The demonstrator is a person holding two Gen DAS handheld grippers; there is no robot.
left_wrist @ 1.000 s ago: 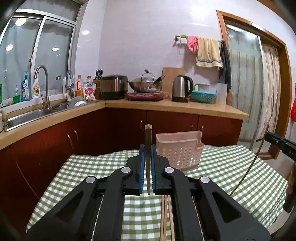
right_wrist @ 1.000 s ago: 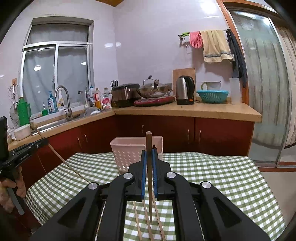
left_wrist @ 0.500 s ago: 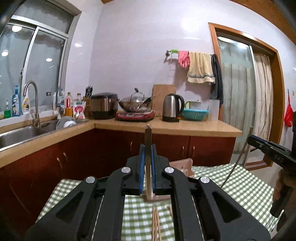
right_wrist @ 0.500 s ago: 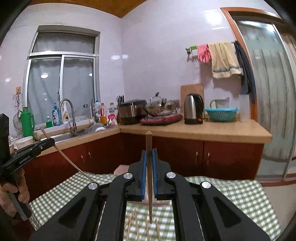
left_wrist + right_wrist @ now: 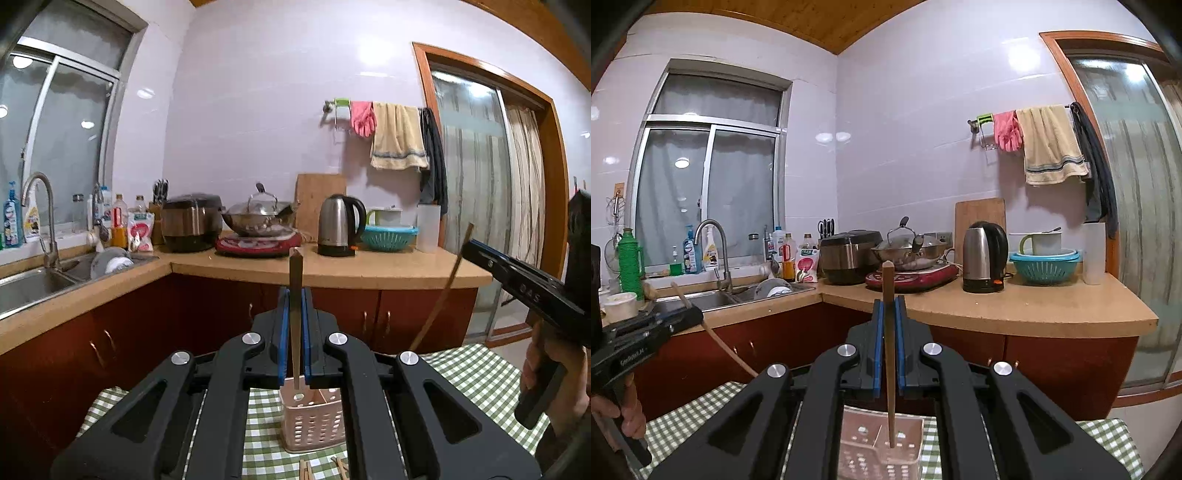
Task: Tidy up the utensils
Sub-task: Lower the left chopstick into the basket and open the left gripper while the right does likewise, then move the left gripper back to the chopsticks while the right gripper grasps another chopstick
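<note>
Each tool is clamped on one upright chopstick: your left tool (image 5: 294,332) on its chopstick (image 5: 295,295), your right tool (image 5: 888,350) likewise (image 5: 888,332). The pink basket (image 5: 314,421) sits on the checked counter (image 5: 480,373) directly below and ahead of both lower tips, so lower them along their long axes.

Wooden chopstick (image 5: 295,295); perforated plastic basket (image 5: 314,424); checked cloth tablecloth (image 5: 480,373).
</note>
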